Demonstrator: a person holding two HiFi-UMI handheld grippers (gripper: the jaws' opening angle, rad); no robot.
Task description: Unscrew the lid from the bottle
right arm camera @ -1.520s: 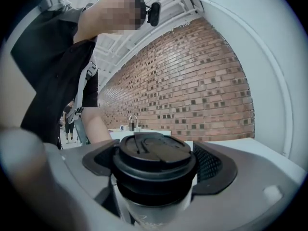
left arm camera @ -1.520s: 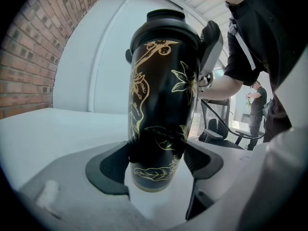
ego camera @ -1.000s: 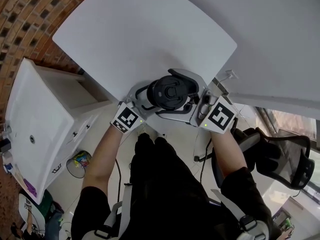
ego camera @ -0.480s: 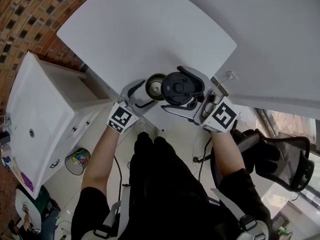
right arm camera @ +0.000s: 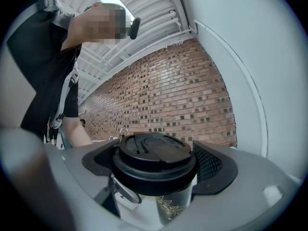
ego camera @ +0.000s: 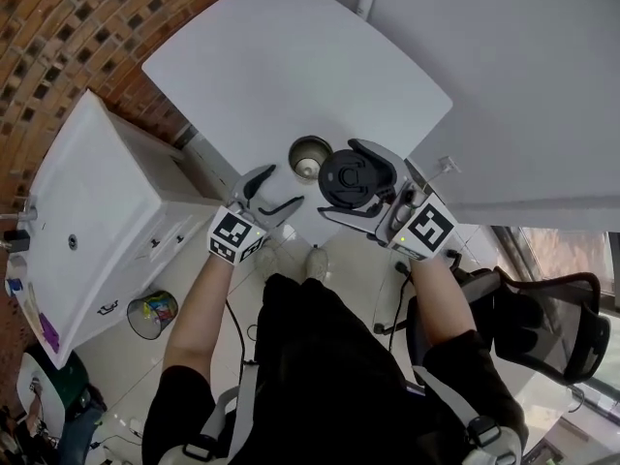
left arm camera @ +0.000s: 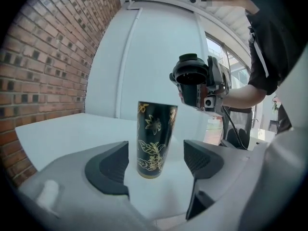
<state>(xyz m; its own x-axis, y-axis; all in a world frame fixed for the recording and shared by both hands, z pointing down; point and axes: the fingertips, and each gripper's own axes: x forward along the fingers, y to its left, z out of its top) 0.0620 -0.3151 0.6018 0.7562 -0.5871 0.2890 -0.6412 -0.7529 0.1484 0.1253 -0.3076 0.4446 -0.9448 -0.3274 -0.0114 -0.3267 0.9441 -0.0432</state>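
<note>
Head view, steeply down: bottle (ego camera: 309, 157) upright on the white table (ego camera: 291, 66), close to the near edge, mouth open and uncovered. Pale, shiny inside at the mouth; impossible to tell whether anything is in it. Seen from the left gripper view as a tall black bottle (left arm camera: 155, 138) with gold flowers and leaves, standing straight on the table (left arm camera: 62, 134), its top rim bare.

Black lid (ego camera: 347, 176) off the bottle, just to its right and apart from it, raised above the table surface. From the right gripper view, a round flip-top lid (right arm camera: 156, 160) with a small loop hanging at its left side.

Right gripper (ego camera: 354, 182) clamped on that lid, one jaw pad pressed to each side of it (right arm camera: 156, 163). Also visible in the left gripper view, up and to the right of the bottle, carrying the lid (left arm camera: 191, 76) in the air.

Left gripper (ego camera: 276, 188) with jaws spread wide, holding nothing. Bottle just ahead of its tips, framed between the two dark pads (left arm camera: 155, 163) with a clear gap on either side, touching neither.

Brick wall (left arm camera: 43, 71) at the left, white cabinet (ego camera: 77, 221) beside the table.
</note>
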